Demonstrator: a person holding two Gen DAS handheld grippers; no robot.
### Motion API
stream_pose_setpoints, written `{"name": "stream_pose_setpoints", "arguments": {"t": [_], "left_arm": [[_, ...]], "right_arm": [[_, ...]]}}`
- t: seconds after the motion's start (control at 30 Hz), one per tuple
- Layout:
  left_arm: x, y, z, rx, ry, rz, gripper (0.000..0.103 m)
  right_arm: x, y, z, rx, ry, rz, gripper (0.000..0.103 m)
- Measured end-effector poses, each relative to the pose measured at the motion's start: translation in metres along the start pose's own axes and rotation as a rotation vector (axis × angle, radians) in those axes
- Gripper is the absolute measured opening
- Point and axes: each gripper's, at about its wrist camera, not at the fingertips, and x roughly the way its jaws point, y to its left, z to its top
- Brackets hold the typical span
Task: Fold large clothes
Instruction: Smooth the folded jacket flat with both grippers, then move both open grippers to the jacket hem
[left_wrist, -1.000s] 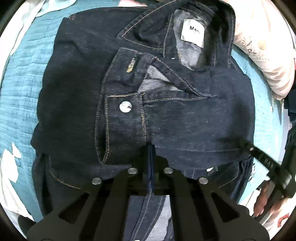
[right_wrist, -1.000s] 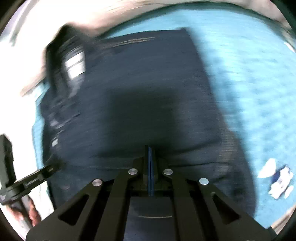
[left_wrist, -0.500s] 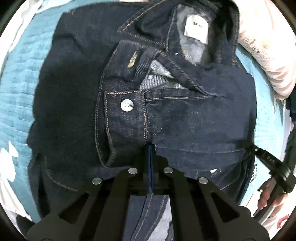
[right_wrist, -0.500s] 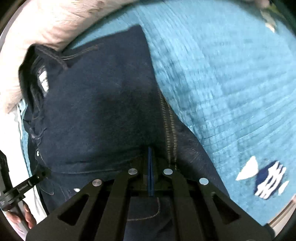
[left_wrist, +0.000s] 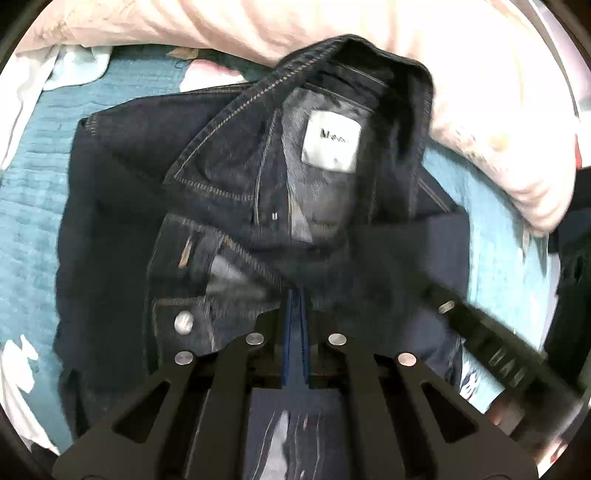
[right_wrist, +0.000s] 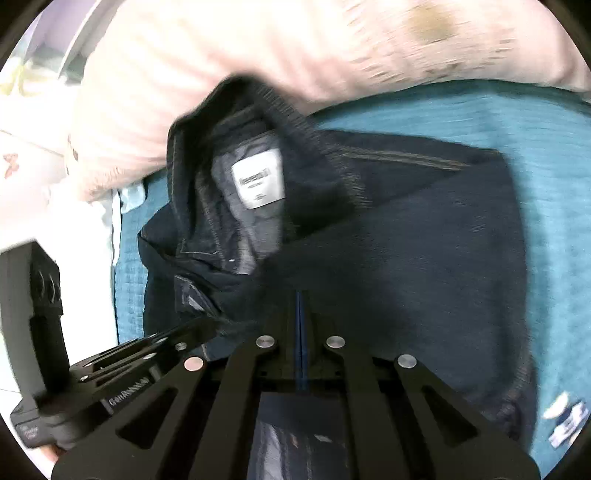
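A dark blue denim jacket (left_wrist: 122, 206) lies on a teal bedspread (left_wrist: 26, 206), collar and white neck label (left_wrist: 330, 144) at the far end. My left gripper (left_wrist: 294, 299) is shut on a fold of the jacket's denim near the front placket. My right gripper (right_wrist: 301, 299) is shut on the same jacket's lower edge and holds it over the body (right_wrist: 424, 236). The right gripper also shows at the right of the left wrist view (left_wrist: 480, 332). The left gripper shows at the lower left of the right wrist view (right_wrist: 147, 347).
A pale pink pillow (left_wrist: 480, 92) lies behind the collar, also in the right wrist view (right_wrist: 295, 48). White cloth (left_wrist: 22, 387) lies at the bed's left edge. A small white and blue print (right_wrist: 565, 417) marks the bedspread at right.
Both grippers have carried the jacket's lower part forward toward the collar. The collar and label now sit much closer, and the pillow fills the top of both views.
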Motion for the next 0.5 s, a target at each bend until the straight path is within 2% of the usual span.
{"name": "stream_pose_setpoints", "arguments": {"t": [0.1, 0.2, 0.27, 0.33, 0.37, 0.4, 0.43, 0.5], "left_arm": [[0.016, 0.012, 0.01, -0.035, -0.002, 0.025, 0.004], [0.027, 0.024, 0.015, -0.07, -0.002, 0.009, 0.003], [0.024, 0.026, 0.015, -0.035, -0.009, 0.02, 0.003], [0.017, 0.026, 0.012, 0.007, -0.019, 0.046, 0.003], [0.015, 0.026, 0.011, 0.018, -0.022, 0.059, 0.003], [0.015, 0.024, 0.011, 0.02, -0.018, 0.054, 0.003], [0.014, 0.025, 0.011, 0.017, -0.017, 0.056, 0.003], [0.014, 0.029, 0.01, 0.008, -0.015, 0.084, 0.003]], "right_arm": [[0.028, 0.008, 0.005, 0.001, 0.034, 0.037, 0.001], [0.051, 0.0, 0.011, 0.01, 0.058, 0.008, 0.0], [0.054, -0.01, 0.012, 0.053, 0.071, 0.056, 0.0], [0.043, -0.017, 0.014, 0.058, 0.049, 0.002, 0.0], [0.036, -0.022, 0.016, 0.047, 0.035, -0.069, 0.0], [0.028, -0.03, 0.02, 0.05, 0.028, -0.086, 0.0], [0.021, -0.042, 0.023, 0.076, 0.02, -0.063, 0.0], [0.01, -0.06, 0.029, 0.111, -0.021, -0.174, 0.0]]}}
